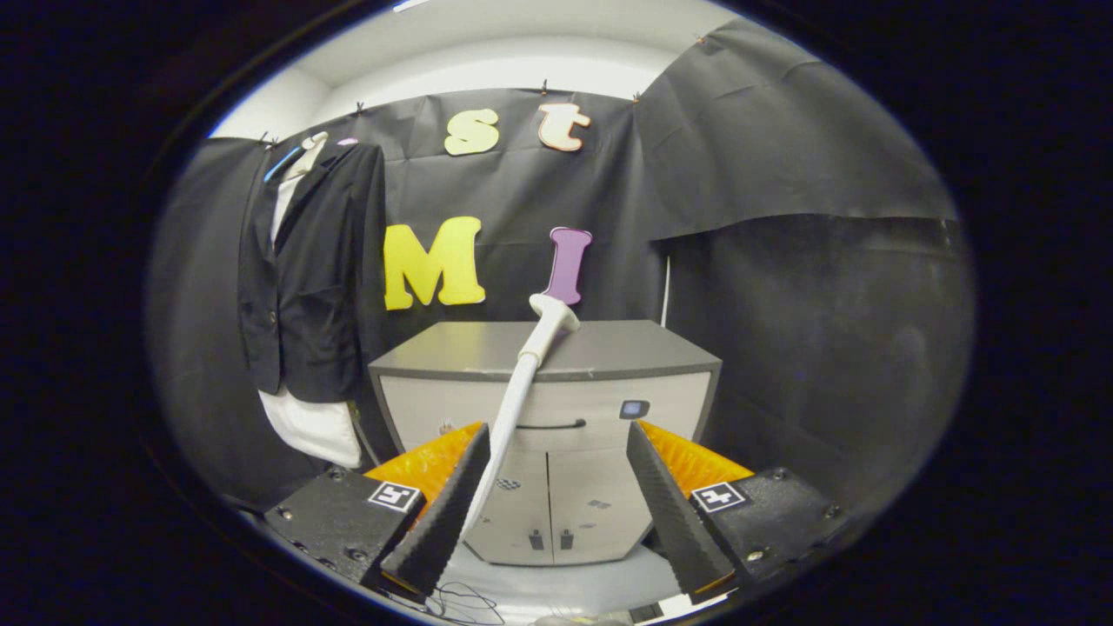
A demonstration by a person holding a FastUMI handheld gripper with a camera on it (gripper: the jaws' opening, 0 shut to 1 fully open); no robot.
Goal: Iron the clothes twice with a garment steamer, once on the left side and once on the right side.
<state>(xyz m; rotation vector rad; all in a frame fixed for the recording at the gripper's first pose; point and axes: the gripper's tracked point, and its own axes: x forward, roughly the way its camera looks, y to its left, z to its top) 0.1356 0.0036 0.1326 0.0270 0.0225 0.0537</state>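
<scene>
Grey cabinet [556, 409] (two doors below) against black cloth wall [783, 261]; white ceiling [522, 43].

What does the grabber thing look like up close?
The gripper has two wedge-shaped fingers with ridged, bumpy inner faces. Each one sits on a dark, speckled block with screws at the corners and a small square black-and-white marker on top. Thin dark wires curl below the fingers.

Grey cabinet [556, 409]: flat dark top, paler front, one curved drawer handle [549, 425], two lower doors; stands at 12 o'clock, against black cloth wall [783, 287]. Thin dark cable [461, 600]: loose on the pale floor, 6 o'clock.
</scene>
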